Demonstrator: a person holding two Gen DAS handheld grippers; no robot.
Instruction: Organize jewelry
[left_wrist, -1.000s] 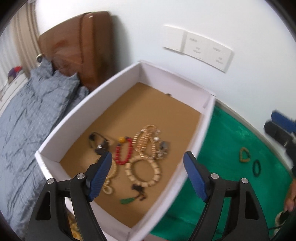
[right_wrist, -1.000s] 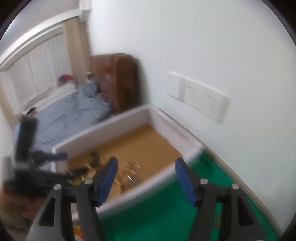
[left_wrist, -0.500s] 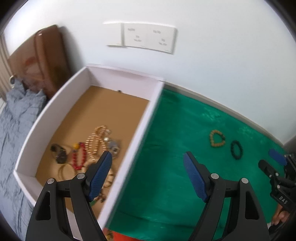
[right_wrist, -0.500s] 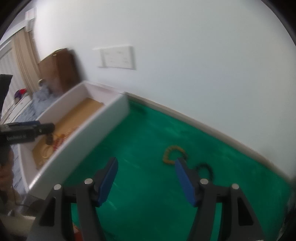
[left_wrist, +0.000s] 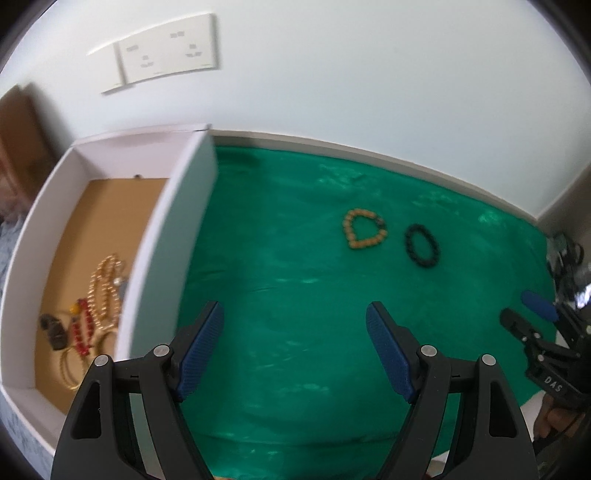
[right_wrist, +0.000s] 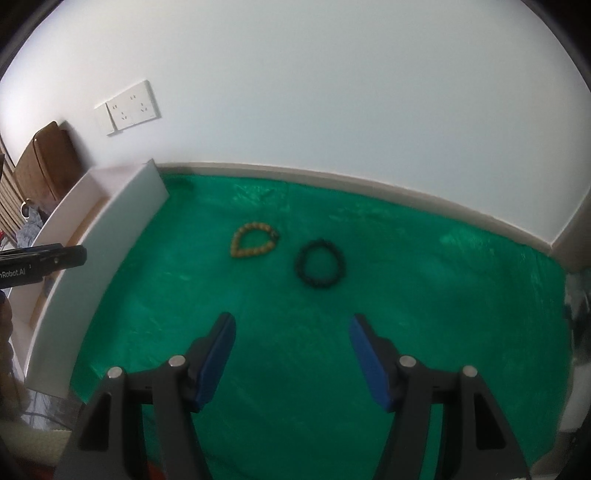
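Note:
A tan bead bracelet (left_wrist: 364, 229) (right_wrist: 254, 239) and a black bead bracelet (left_wrist: 422, 245) (right_wrist: 320, 263) lie side by side on the green cloth (left_wrist: 295, 280) (right_wrist: 332, 314). A white box (left_wrist: 177, 236) (right_wrist: 110, 236) with a brown floor stands at the left and holds several bead strings (left_wrist: 99, 295). My left gripper (left_wrist: 294, 325) is open and empty above the cloth, short of the bracelets. My right gripper (right_wrist: 291, 332) is open and empty, just short of the black bracelet. The right gripper also shows at the right edge of the left wrist view (left_wrist: 524, 317).
A white wall with a switch and socket plate (left_wrist: 166, 70) (right_wrist: 129, 110) runs behind the cloth. A wooden headboard (right_wrist: 48, 162) and grey bedding lie left of the box. The cloth ends at a wall corner on the right (right_wrist: 557, 251).
Both views have swung right, away from the box and onto the green cloth. The two bracelets now lie ahead of both grippers. Both grippers stay open.

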